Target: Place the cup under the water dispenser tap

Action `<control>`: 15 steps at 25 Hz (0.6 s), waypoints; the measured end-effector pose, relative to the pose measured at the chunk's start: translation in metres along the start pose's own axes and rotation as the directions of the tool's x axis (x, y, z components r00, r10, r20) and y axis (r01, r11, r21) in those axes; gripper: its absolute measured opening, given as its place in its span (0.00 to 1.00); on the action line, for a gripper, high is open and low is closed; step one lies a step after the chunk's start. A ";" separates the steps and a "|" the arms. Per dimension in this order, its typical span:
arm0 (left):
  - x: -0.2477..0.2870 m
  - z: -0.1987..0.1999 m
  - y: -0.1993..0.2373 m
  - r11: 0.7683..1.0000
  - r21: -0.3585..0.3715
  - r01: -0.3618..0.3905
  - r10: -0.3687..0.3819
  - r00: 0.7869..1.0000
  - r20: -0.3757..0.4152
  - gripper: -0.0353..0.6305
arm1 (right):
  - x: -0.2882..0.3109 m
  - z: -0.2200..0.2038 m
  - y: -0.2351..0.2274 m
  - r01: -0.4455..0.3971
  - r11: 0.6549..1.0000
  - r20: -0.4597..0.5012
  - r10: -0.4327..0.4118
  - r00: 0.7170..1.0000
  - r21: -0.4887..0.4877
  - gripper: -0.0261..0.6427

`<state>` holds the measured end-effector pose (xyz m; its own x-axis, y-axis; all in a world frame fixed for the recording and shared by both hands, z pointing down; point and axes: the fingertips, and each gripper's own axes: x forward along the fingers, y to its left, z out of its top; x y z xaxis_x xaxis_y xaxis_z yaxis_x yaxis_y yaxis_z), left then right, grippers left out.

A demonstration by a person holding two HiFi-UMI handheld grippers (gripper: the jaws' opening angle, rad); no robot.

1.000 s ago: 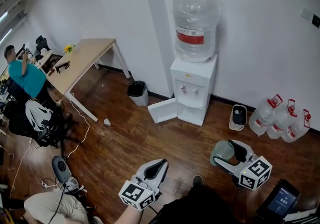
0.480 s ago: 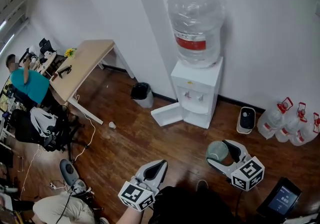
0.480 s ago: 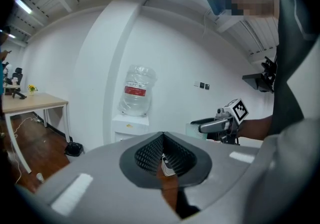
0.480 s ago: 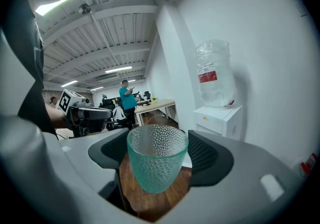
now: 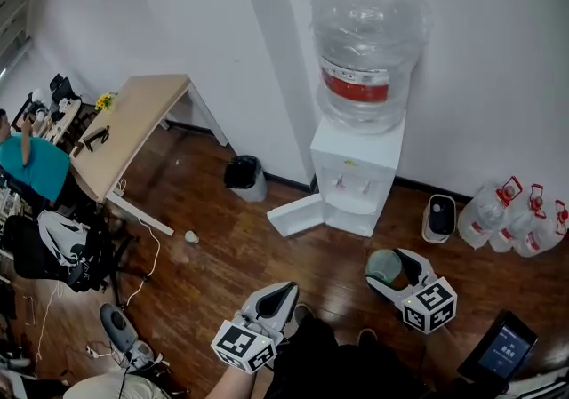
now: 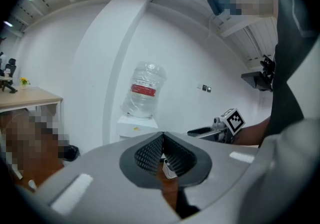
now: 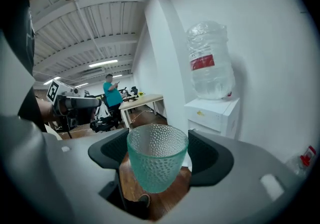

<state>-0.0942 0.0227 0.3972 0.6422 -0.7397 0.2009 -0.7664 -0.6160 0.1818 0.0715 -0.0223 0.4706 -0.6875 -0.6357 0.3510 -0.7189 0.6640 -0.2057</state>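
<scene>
Both grippers are nearing the water dispenser (image 5: 357, 166) | right gripper (image 7: 158, 154) is pinching the upright teal dimpled cup (image 7: 157, 162), well short of the tap (image 5: 341, 182) | left gripper (image 6: 162, 139) is staying pressed together, empty | keeping the cup level is advisable.

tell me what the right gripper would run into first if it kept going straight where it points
Probably the water dispenser: the right gripper, shut on the green cup, aims roughly at its lower cabinet. It tilts down a little, so the wood floor might come first.
</scene>
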 end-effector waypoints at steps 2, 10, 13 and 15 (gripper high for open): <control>0.001 0.008 0.028 1.000 0.008 0.025 -0.025 1.000 0.010 0.05 | 0.025 0.000 -0.002 0.041 0.999 -0.002 -0.041 0.999 0.008 0.59; 0.009 0.012 0.119 0.994 0.014 0.109 -0.109 0.994 -0.006 0.05 | 0.110 -0.007 -0.029 0.202 0.977 -0.004 -0.202 0.979 0.065 0.59; 0.011 0.011 0.143 0.993 0.004 0.121 -0.121 0.992 -0.027 0.05 | 0.137 -0.014 -0.039 0.238 0.968 -0.031 -0.236 0.971 0.073 0.59; 0.014 0.011 0.158 0.992 -0.012 0.123 -0.123 0.992 -0.039 0.05 | 0.155 -0.020 -0.045 0.249 0.966 -0.059 -0.245 0.968 0.075 0.59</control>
<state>-0.2064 -0.0877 0.4184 0.7317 -0.6471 0.2143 -0.6816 -0.6990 0.2164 -0.0009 -0.1428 0.5525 -0.4833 -0.7545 0.4440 -0.8730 0.4534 -0.1799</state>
